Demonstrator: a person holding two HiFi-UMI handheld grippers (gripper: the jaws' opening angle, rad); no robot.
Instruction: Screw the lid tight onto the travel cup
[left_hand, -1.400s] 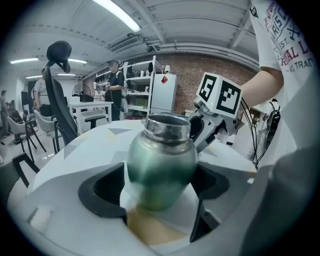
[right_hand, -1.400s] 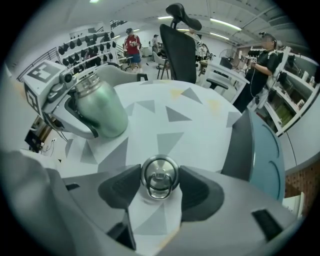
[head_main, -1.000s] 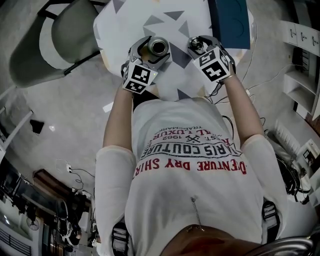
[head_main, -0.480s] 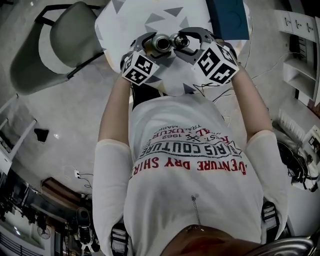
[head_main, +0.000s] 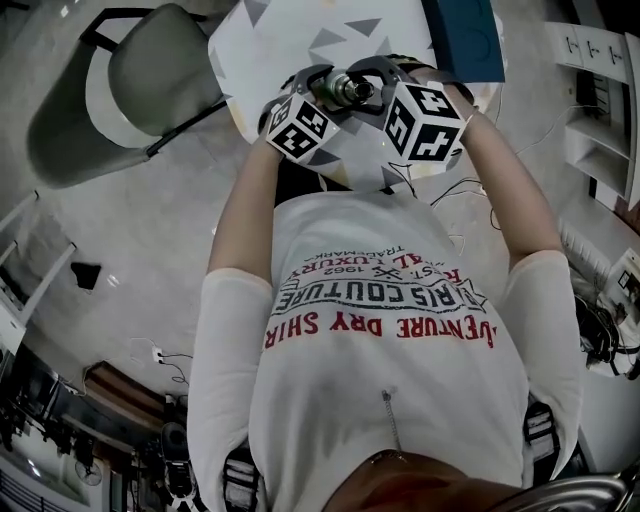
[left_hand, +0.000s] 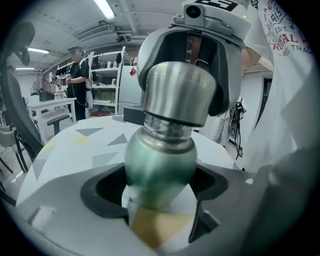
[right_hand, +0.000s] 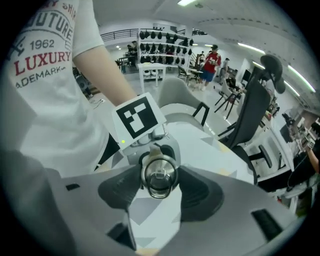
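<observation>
Here, the left gripper (left_hand: 160, 187) clamps the green cup (left_hand: 159, 160) — the right gripper (right_hand: 159, 189) grips the steel lid (right_hand: 159, 175) (seated on its neck) — above the table (head_main: 290, 35), toward its near edge.

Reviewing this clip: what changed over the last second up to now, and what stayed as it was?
The right gripper, clamped on the lid, swung across toward the left gripper and set the lid over the mouth of the travel cup. A band of neck shows below the lid, so it looks not yet tight. The left gripper kept its grip on the cup above the table, roughly in place. Nothing was let go.
</observation>
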